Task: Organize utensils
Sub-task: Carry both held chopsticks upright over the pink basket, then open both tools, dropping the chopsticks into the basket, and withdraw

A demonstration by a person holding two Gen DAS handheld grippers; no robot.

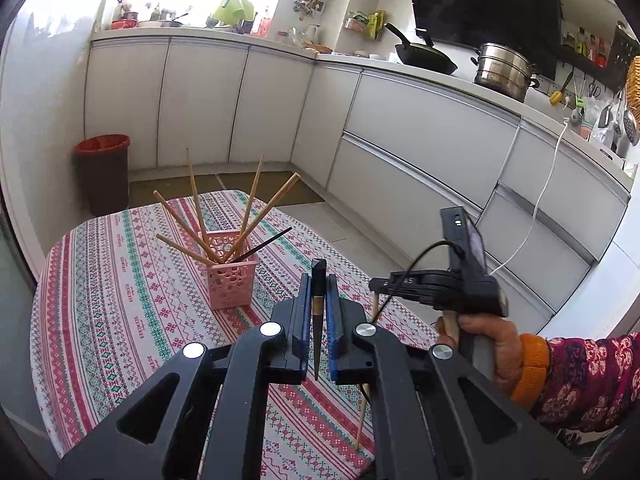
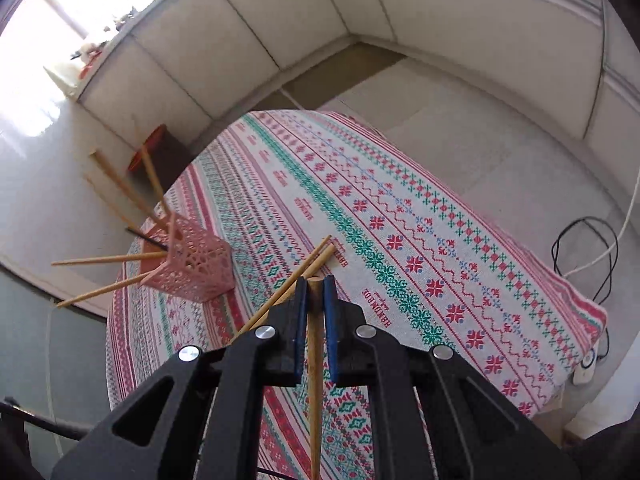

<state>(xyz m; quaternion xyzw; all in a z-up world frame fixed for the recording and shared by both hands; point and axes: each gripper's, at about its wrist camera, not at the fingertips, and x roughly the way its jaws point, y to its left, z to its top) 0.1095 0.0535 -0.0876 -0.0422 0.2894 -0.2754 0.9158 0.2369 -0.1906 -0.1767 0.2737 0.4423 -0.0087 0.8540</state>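
The left gripper (image 1: 319,286) pinches a black chopstick (image 1: 318,312) upright above the tablecloth (image 1: 120,312), near the pink basket (image 1: 230,270).

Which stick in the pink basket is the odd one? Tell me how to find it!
Look at the table with the patterned cloth; a pink lattice basket stands on it, full of chopsticks fanning out. Most are pale wooden chopsticks, but one thin black chopstick leans out low toward the right. It is the only dark one in the basket.
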